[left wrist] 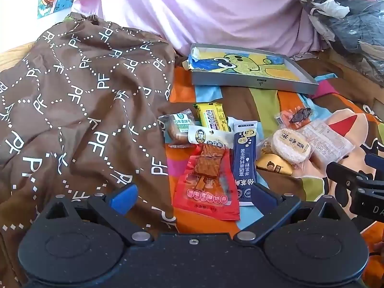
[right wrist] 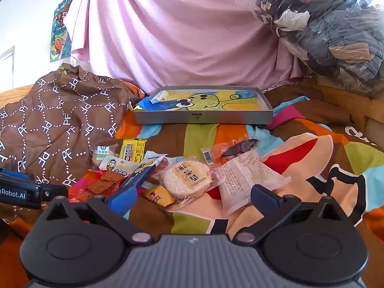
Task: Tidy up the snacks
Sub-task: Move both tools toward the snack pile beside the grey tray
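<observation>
A loose pile of wrapped snacks lies on a brightly patterned bedspread, in the near middle of the scene. On the left side of the pile sit a red pouch of dried tofu, a dark blue stick sachet, a yellow bar and a small biscuit packet. On the right side sit a round rice cracker, a clear packet with printed text, a small gold packet and a clear wrapper holding a dark dried piece. Several packets overlap or touch.

Beyond the pile, well apart from it, a shallow grey tray with a cartoon frog liner sits empty of snacks. A crumpled brown printed cloth fills the left, and a pink curtain hangs at the far side.

The left gripper hovers low over the red pouch and blue sachet, fingers spread wide, holding nothing. The right gripper hovers near the rice cracker and clear packet, also spread wide and empty.

Sorting appears to be at its start: no snack has reached the tray. The next move likely calls for lowering one gripper over a single packet, closing on an edge that stands clear of its neighbours, then carrying it to the far tray.
</observation>
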`<action>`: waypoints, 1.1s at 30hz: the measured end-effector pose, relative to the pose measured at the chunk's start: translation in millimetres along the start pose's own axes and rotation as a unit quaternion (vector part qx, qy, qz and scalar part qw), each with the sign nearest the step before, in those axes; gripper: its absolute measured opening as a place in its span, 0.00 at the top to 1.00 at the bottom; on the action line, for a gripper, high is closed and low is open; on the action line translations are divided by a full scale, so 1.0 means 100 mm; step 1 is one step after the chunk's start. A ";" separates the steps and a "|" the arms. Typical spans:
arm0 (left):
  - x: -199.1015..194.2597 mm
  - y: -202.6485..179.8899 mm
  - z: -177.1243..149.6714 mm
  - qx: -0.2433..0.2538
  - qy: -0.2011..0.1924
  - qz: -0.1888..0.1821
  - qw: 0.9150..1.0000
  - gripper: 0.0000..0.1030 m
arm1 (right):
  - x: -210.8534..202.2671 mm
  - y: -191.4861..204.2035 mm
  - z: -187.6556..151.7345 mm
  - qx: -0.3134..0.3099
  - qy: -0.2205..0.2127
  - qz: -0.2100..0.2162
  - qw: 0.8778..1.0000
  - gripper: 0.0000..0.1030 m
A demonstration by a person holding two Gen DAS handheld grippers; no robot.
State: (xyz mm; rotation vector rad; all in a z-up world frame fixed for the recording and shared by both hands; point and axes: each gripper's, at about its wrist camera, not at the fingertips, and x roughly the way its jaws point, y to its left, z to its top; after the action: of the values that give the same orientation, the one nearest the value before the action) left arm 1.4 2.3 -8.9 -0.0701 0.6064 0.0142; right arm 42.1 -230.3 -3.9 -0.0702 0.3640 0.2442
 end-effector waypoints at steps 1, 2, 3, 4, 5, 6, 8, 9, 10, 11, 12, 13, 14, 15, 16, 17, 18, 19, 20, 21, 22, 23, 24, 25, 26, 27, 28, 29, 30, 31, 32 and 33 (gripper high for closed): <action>0.00 0.00 -0.01 -0.002 0.003 0.001 1.000 0.03 | 0.01 -0.01 0.01 0.000 0.001 0.000 1.000 0.00; 0.00 0.00 -0.02 -0.002 0.003 0.001 1.000 0.03 | 0.03 -0.02 0.02 -0.001 0.002 0.001 1.000 0.00; -0.01 -0.01 -0.02 -0.004 0.004 0.002 1.000 0.03 | 0.04 -0.03 0.04 -0.002 0.004 0.002 1.000 0.00; -0.01 -0.01 -0.02 -0.004 0.005 0.002 1.000 0.03 | 0.06 -0.05 0.05 -0.002 0.006 0.002 1.000 0.00; -0.01 0.01 0.01 -0.008 0.010 0.002 1.000 0.03 | 0.00 -0.03 0.02 -0.003 0.001 0.001 1.000 0.00; -0.01 0.00 0.01 -0.009 0.011 0.001 1.000 0.03 | 0.02 0.00 0.01 -0.003 0.002 0.001 1.000 0.00; 0.00 0.00 0.00 -0.009 0.013 0.001 1.000 0.03 | 0.03 0.01 0.01 -0.003 0.003 0.001 1.000 0.00; 0.00 0.00 0.01 -0.009 0.015 0.001 1.000 0.03 | 0.03 0.01 0.01 -0.004 0.002 0.001 1.000 0.00; 0.00 0.00 0.01 -0.009 0.016 0.001 1.000 0.03 | 0.03 0.02 0.01 -0.004 0.001 0.001 1.000 0.00; -0.01 0.00 0.01 -0.010 0.016 0.000 1.000 0.03 | 0.03 0.02 0.01 -0.005 0.000 0.002 1.000 0.00; -0.01 0.00 0.01 -0.010 0.016 0.001 1.000 0.03 | 0.02 0.03 0.01 -0.005 0.000 0.003 1.000 0.00; -0.01 0.00 0.01 -0.010 0.016 0.001 1.000 0.03 | 0.02 0.03 0.01 -0.005 -0.001 0.003 1.000 0.00; -0.01 0.00 0.01 -0.009 0.017 0.001 1.000 0.03 | 0.02 0.04 0.01 -0.006 -0.002 0.003 1.000 0.00; 0.00 0.00 0.01 -0.009 0.018 0.001 1.000 0.03 | 0.02 0.04 0.01 -0.007 -0.001 0.004 1.000 0.00; 0.00 0.00 0.01 -0.008 0.019 0.000 1.000 0.03 | 0.02 0.05 0.01 -0.006 -0.001 0.004 1.000 0.00; -0.01 0.00 0.00 -0.009 0.020 0.000 1.000 0.03 | 0.02 0.04 0.02 -0.006 -0.001 0.004 1.000 0.00; -0.01 0.00 0.00 -0.009 0.020 -0.001 1.000 0.03 | 0.02 0.04 0.02 -0.005 -0.001 0.005 1.000 0.00; -0.01 0.00 0.00 -0.008 0.020 -0.001 1.000 0.03 | 0.02 0.04 0.02 -0.005 -0.001 0.006 1.000 0.00; -0.01 0.00 0.00 -0.008 0.020 -0.001 1.000 0.03 | 0.02 0.04 0.03 -0.005 0.000 0.007 1.000 0.00; -0.01 0.00 0.01 -0.009 0.021 -0.001 1.000 0.03 | 0.02 0.05 0.03 -0.005 0.000 0.007 1.000 0.00; -0.01 0.00 0.01 -0.009 0.020 -0.001 1.000 0.03 | 0.02 0.05 0.03 -0.005 0.000 0.007 1.000 0.00; -0.01 0.00 0.01 -0.009 0.021 -0.001 1.000 0.03 | 0.02 0.05 0.03 -0.005 0.000 0.007 1.000 0.00; -0.01 0.00 0.01 -0.009 0.021 -0.001 1.000 0.03 | 0.02 0.05 0.03 -0.005 -0.002 0.007 1.000 0.00; -0.01 0.00 0.01 -0.009 0.021 -0.001 1.000 0.03 | 0.02 0.05 0.04 -0.006 -0.002 0.008 1.000 0.00; -0.01 0.00 0.01 -0.009 0.021 -0.001 1.000 0.03 | 0.02 0.05 0.04 -0.007 -0.002 0.009 1.000 0.00; -0.01 0.00 0.01 -0.009 0.021 -0.001 1.000 0.03 | 0.02 0.06 0.04 -0.008 -0.002 0.009 1.000 0.00; -0.01 0.00 0.01 -0.009 0.021 -0.001 1.000 0.03 | 0.02 0.06 0.04 -0.008 -0.002 0.009 1.000 0.00; -0.01 0.00 0.01 -0.009 0.021 -0.001 1.000 0.03 | 0.02 0.07 0.03 -0.008 -0.002 0.009 1.000 0.00; -0.01 0.00 0.01 -0.009 0.021 -0.001 1.000 0.03 | 0.02 0.07 0.03 -0.008 -0.001 0.010 1.000 0.00; -0.01 0.00 0.01 -0.009 0.022 -0.001 1.000 0.03 | 0.02 0.07 0.03 -0.009 -0.001 0.010 1.000 0.00; -0.01 0.00 0.01 -0.009 0.021 -0.001 1.000 0.03 | 0.02 0.07 0.03 -0.010 -0.001 0.010 1.000 0.00; -0.01 0.00 0.01 -0.009 0.021 -0.001 1.000 0.03 | 0.02 0.07 0.03 -0.010 -0.001 0.010 1.000 0.00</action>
State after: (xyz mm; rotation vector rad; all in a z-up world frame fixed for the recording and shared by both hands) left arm 1.3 2.6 -7.9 -0.0887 0.6486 0.0158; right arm 43.5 -222.6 -2.4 -0.0854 0.3602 0.2670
